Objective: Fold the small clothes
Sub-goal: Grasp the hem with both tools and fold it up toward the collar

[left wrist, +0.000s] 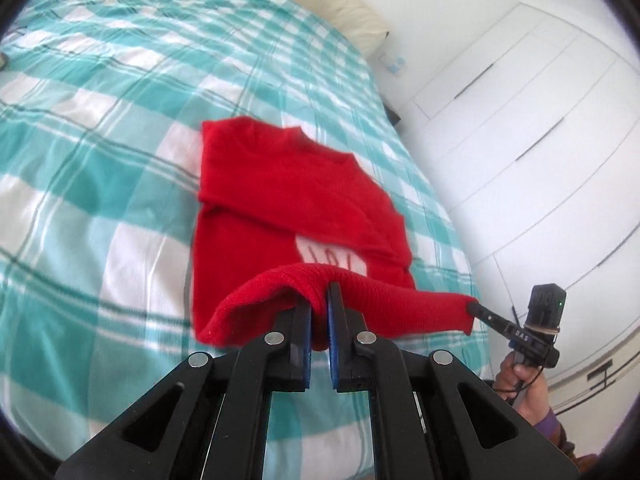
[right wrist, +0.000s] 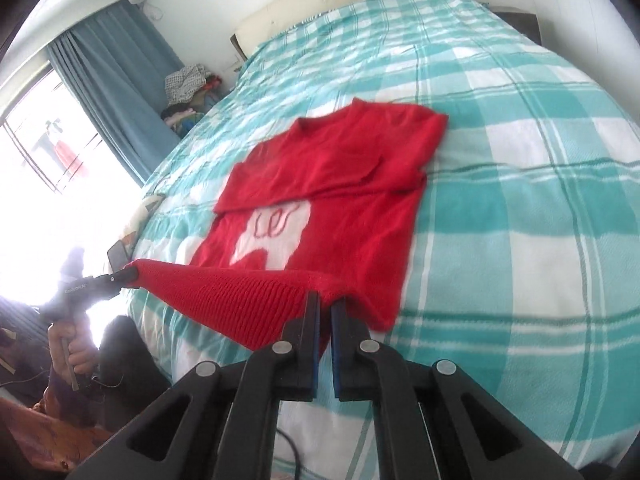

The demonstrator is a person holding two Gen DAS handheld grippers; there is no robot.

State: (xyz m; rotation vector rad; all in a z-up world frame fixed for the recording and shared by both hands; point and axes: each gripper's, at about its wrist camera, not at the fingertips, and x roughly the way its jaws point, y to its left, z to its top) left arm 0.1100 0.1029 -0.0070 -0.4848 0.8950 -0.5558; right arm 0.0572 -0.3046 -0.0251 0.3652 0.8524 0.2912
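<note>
A red sweater (right wrist: pixel 332 184) lies on a checked bed (right wrist: pixel 520 184); left gripper (left wrist: pixel 319 300) and right gripper (right wrist: pixel 325 308) each pinch its lifted hem, held level.

Open bedspread (right wrist: pixel 520 200) flanks the sweater (right wrist: pixel 340 168); wardrobe (left wrist: pixel 520 100) nearby.

Bright daylight, window (right wrist: pixel 36 128) at left of right view blown out to white glare, soft faint shadows on bed (left wrist: pixel 100 128), slight motion blur, fisheye bending, dark vignette at corners.
</note>
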